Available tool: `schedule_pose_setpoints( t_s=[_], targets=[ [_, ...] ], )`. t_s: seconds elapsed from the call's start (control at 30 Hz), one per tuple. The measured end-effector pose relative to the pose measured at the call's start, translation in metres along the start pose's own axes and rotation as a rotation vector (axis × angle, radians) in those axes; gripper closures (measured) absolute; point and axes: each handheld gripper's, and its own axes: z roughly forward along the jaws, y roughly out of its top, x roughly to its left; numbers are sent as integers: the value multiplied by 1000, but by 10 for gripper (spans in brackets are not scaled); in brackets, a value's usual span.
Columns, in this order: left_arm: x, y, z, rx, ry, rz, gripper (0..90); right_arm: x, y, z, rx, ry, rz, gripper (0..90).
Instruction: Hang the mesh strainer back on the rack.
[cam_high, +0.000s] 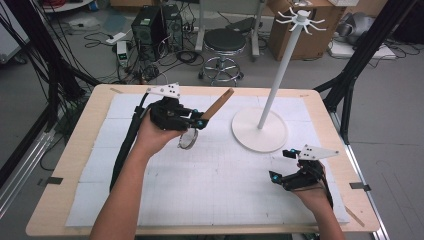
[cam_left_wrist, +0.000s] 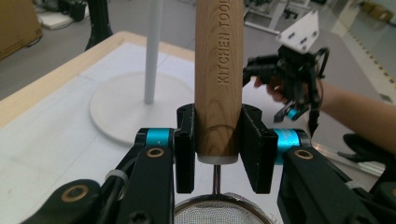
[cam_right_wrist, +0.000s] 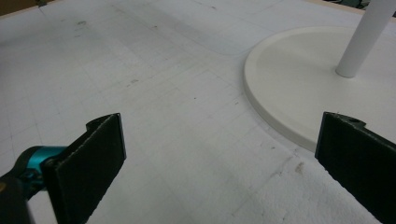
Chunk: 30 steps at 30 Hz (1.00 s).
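A small strainer with a round wooden handle (cam_high: 217, 104) and a wire mesh bowl (cam_high: 187, 139) is held above the white mat. My left gripper (cam_high: 199, 121) is shut on the handle (cam_left_wrist: 218, 79) near its lower end, where "KITCHEN TOOL" is stamped; the mesh bowl (cam_left_wrist: 217, 211) hangs just below the jaws. The handle points up toward the white stand (cam_high: 260, 127) with hooks at its top (cam_high: 301, 18). My right gripper (cam_high: 281, 165) stands open over the mat at the right, with nothing between its fingers (cam_right_wrist: 91, 161); the stand's round base (cam_right_wrist: 303, 88) lies just ahead of it.
The white gridded mat (cam_high: 210, 170) covers most of the wooden table (cam_high: 65, 185). Behind the table stand a black stool (cam_high: 224, 47), computer towers (cam_high: 150, 30), a cardboard box (cam_high: 305, 37) and loose cables on the floor. Black frame legs (cam_high: 360, 55) flank the table.
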Motion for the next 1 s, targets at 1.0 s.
schedule_pose_setpoints(
  t_s=[1.0],
  targets=[
    [27,101,41,-71,-59,56,690,-2,1,0,-9,14,1,5]
  ],
)
